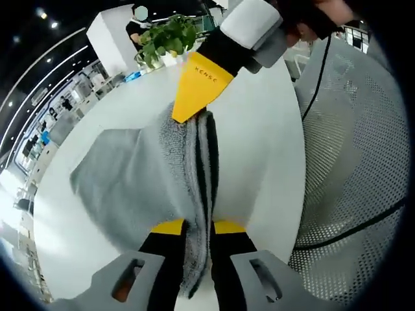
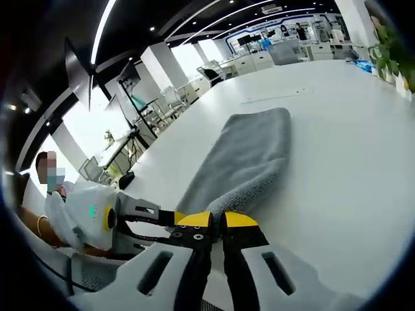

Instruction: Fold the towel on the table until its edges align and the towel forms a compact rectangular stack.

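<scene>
Looking along my left gripper (image 1: pixel 198 227), I see its yellow-tipped jaws drawn in tight on a bunched edge of the grey towel (image 1: pixel 139 178), the folded layers standing up between them. The towel's far part spreads flat on the white table (image 1: pixel 259 149) toward the left of this view. My right gripper (image 1: pixel 189 107) comes in from above there, its yellow tip pressed onto the same bunched fold at its far end. In the right gripper view, my right gripper (image 2: pixel 217 220) has its jaws nearly together, pinching the near corner of the towel (image 2: pixel 249 159), which stretches away over the table (image 2: pixel 337 129) as a long grey strip. A potted plant (image 1: pixel 165 39) stands in its white pot at the table's far edge, and a white mesh chair (image 1: pixel 350 142) sits beside the table.
</scene>
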